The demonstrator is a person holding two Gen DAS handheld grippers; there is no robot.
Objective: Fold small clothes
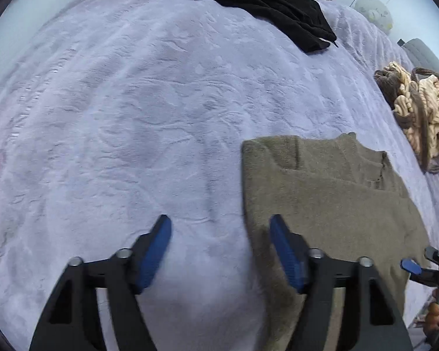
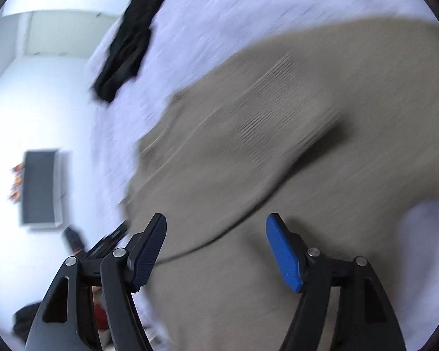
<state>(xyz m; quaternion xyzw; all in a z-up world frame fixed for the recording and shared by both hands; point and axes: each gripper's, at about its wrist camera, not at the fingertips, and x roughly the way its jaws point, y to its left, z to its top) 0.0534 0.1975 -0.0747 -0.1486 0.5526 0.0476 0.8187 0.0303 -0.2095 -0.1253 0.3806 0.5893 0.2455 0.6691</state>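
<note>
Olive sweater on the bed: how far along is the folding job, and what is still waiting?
Done: the olive sweater lies flat on the lilac blanket with at least one fold laid across it. In hand: nothing; the left claw and right claw both stand open and empty above it. Left: possibly more folds, plus the black garment and the cream and brown knit, both still rumpled.

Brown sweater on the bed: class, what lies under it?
The brown sweater lies flat on the lavender blanket, which shows around it. Its own folded layers overlap near the collar. Anything else beneath is covered and cannot be seen.
</note>
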